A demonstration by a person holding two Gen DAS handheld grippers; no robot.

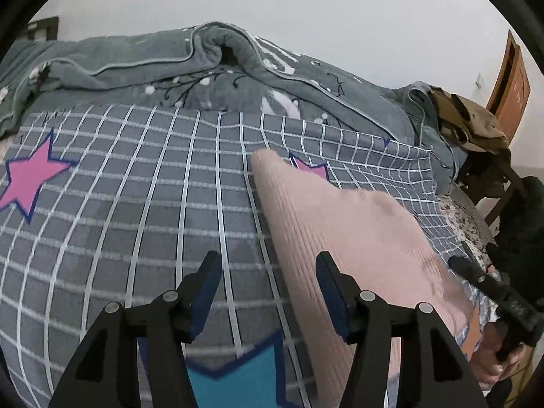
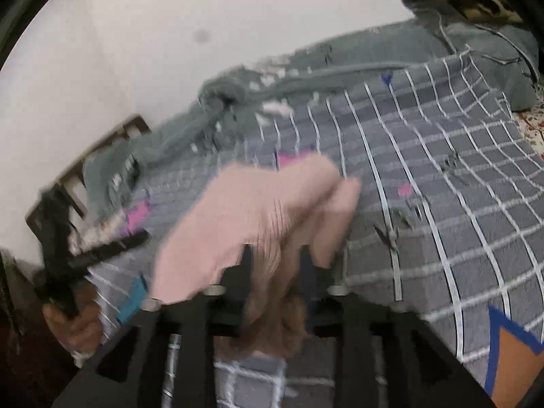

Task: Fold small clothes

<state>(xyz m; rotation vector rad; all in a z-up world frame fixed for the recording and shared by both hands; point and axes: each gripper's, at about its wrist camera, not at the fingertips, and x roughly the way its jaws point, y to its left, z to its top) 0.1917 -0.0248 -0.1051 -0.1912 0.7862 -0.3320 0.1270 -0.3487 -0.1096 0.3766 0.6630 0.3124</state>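
A pink ribbed garment (image 1: 357,238) lies on the grey checked bedsheet (image 1: 136,204), partly bunched up. In the left wrist view my left gripper (image 1: 268,258) is open just above the sheet. Nothing sits between its fingers, and its right finger overlaps the garment's left edge. My right gripper (image 2: 277,255) is at the garment's (image 2: 244,210) near edge, jaws apart, with a bunched fold between them. Motion blur hides whether the pads press on it. Each gripper shows in the other's view, held in a hand: right gripper (image 1: 493,289), left gripper (image 2: 102,244).
A rumpled grey blanket (image 1: 170,57) runs along the far side of the bed against the wall. A chair piled with brown clothing (image 1: 469,119) stands past the bed's right end, near a wooden door (image 1: 510,78). A dark wooden frame (image 2: 102,149) sits at the bed's other end.
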